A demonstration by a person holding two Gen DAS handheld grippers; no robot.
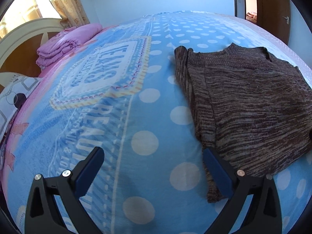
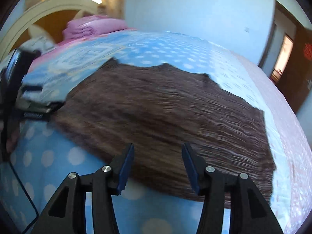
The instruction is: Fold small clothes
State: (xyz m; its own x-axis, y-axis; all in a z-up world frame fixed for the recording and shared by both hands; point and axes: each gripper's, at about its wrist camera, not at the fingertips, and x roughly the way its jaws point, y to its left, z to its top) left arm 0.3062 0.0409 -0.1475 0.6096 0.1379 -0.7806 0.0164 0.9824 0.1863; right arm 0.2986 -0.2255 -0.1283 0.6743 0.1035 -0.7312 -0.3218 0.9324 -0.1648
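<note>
Since the brown marled knit garment [image 1: 251, 105] lies flat on the blue polka-dot blanket [image 1: 148, 117] covering the bed, the relation that matters is which gripper meets which edge. In the left wrist view the garment fills the right half of the frame, its long axis running from lower centre up toward the upper right; a narrow folded strip or sleeve lies along its left edge. Left gripper [image 1: 154, 173]: jaws spread wide, holding nothing; its right finger sits at the garment's near left corner, contact uncertain, while its left finger stands over bare blanket.

In the right wrist view (motion-blurred) the same garment [image 2: 165, 117] spans the middle of the frame, near hem at lower centre. Right gripper [image 2: 158, 167]: jaws partly spread, empty, poised above the near hem, apart from it or just touching; cannot tell. Judgement: right gripper is the nearer to the body of the garment; left gripper is nearer the left edge strip.

Open room: broad blanket to the left of the garment in both views. At the right the bed's edge lies close to the garment's far side. Folded pink bedding [image 1: 66, 42] sits upper left, well apart.
</note>
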